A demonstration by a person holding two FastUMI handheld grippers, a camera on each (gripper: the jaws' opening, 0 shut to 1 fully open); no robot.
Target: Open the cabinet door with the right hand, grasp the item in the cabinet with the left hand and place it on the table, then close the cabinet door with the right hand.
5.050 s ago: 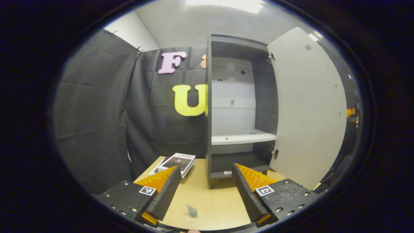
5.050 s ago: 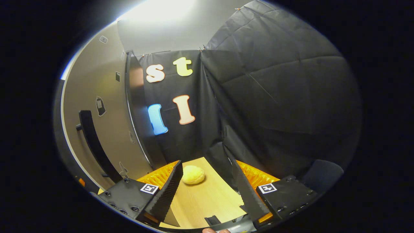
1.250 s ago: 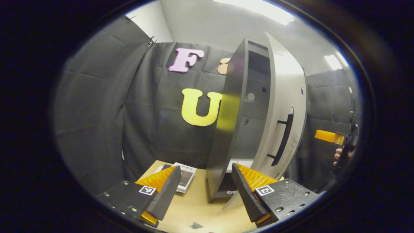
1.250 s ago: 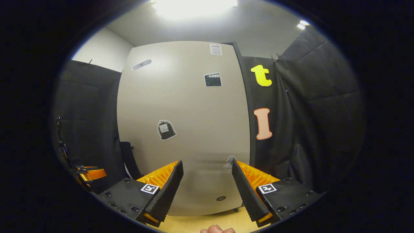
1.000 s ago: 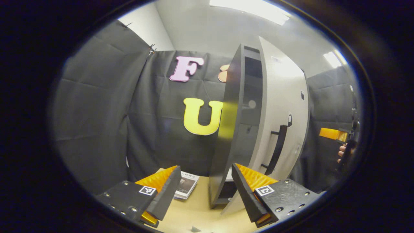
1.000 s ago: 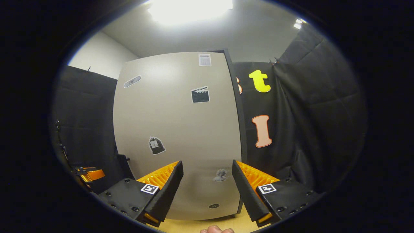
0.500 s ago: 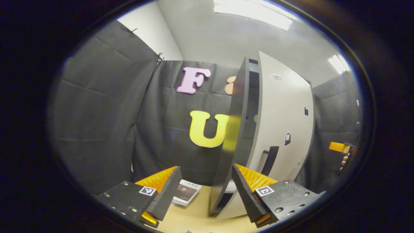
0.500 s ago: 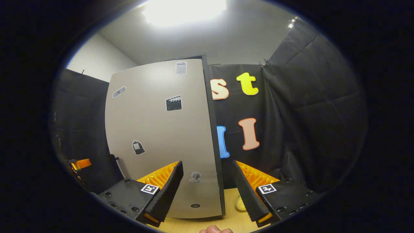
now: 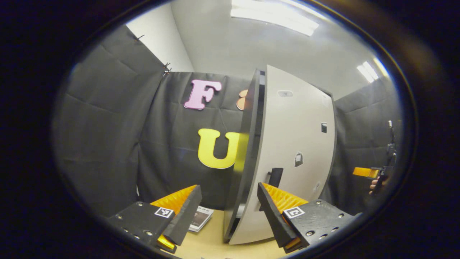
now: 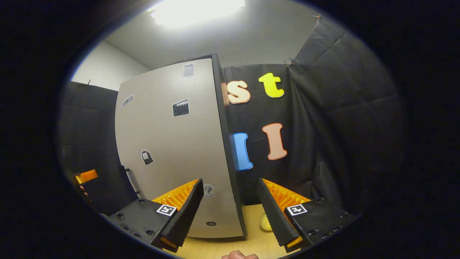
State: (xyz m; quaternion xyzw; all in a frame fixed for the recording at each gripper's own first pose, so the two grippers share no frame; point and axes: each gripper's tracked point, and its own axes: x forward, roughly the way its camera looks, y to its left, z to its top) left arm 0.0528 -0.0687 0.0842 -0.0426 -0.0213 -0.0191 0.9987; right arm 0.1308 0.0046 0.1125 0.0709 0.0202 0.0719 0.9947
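Cabinet door (image 10: 172, 151) sitting flush, likely closed; right gripper (image 10: 230, 212) and left gripper (image 9: 230, 212) both hanging clear, fingers wide, holding nothing.

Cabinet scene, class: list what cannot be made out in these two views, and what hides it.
- Cabinet interior: left gripper view, hidden by the nearly shut door.
- Door handle: lower part behind the left tool.
- Yellow item: right gripper view, mostly behind the right tool.
- Booklet: partly covered by a finger; print too small.
- Door stickers: too small.
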